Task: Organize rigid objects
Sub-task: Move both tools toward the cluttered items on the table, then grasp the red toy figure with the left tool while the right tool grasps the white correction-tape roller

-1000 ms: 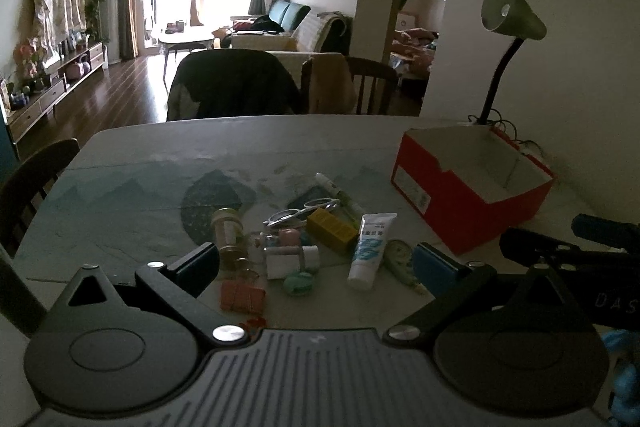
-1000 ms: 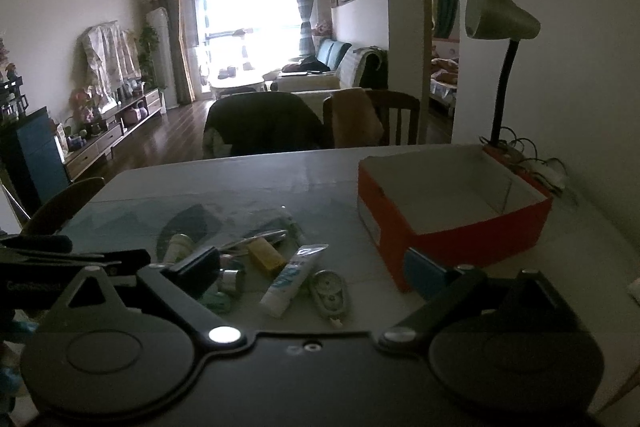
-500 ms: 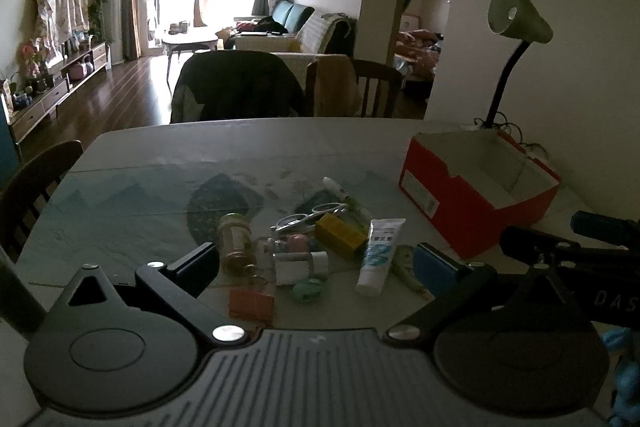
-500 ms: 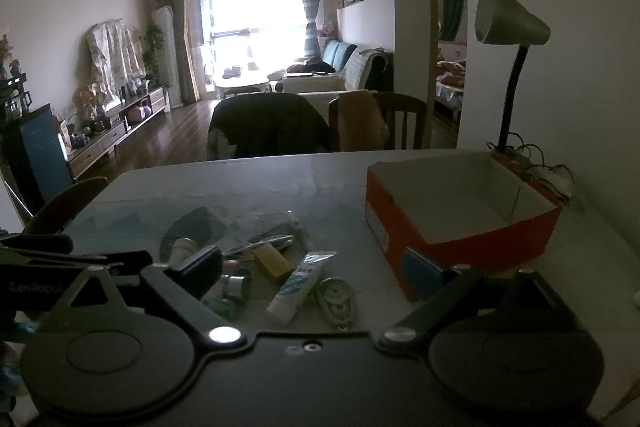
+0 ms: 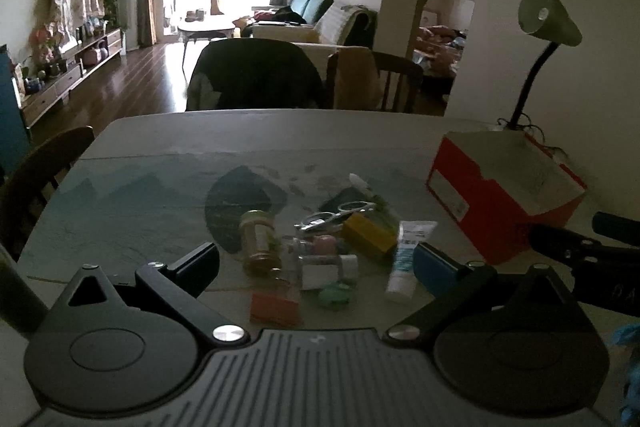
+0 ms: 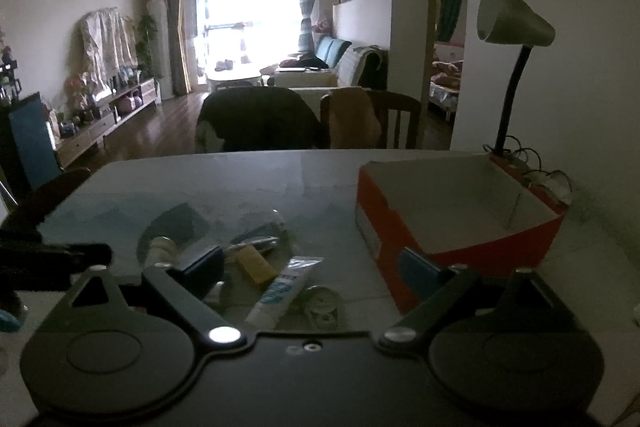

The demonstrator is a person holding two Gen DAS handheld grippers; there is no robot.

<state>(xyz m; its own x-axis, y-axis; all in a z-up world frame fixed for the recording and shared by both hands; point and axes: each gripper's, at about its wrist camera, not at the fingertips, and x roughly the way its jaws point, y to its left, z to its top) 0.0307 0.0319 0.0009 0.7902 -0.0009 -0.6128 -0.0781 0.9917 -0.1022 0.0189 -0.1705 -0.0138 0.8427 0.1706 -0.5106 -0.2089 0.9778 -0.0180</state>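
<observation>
A pile of small items lies on the table: a brown-lidded jar (image 5: 259,241), scissors (image 5: 335,215), a yellow box (image 5: 369,235), a white tube (image 5: 408,254), a red-orange box (image 5: 274,307) and a green round piece (image 5: 335,294). An open red cardboard box (image 5: 500,187) stands to the right, empty inside. My left gripper (image 5: 316,265) is open above the near edge of the pile, holding nothing. My right gripper (image 6: 314,267) is open and empty, with the tube (image 6: 282,291), the yellow box (image 6: 256,265) and a round tape dispenser (image 6: 322,305) between its fingers; the red box (image 6: 460,211) is ahead right.
A desk lamp (image 6: 512,39) with cables stands behind the red box by the wall. Two chairs (image 5: 256,77) are at the table's far edge, another at the left (image 5: 40,163). The right gripper's body shows at the left wrist view's right edge (image 5: 584,251).
Both grippers have drawn back and up from the pile, so the items sit farther ahead. Nothing was picked up; both stay open.
</observation>
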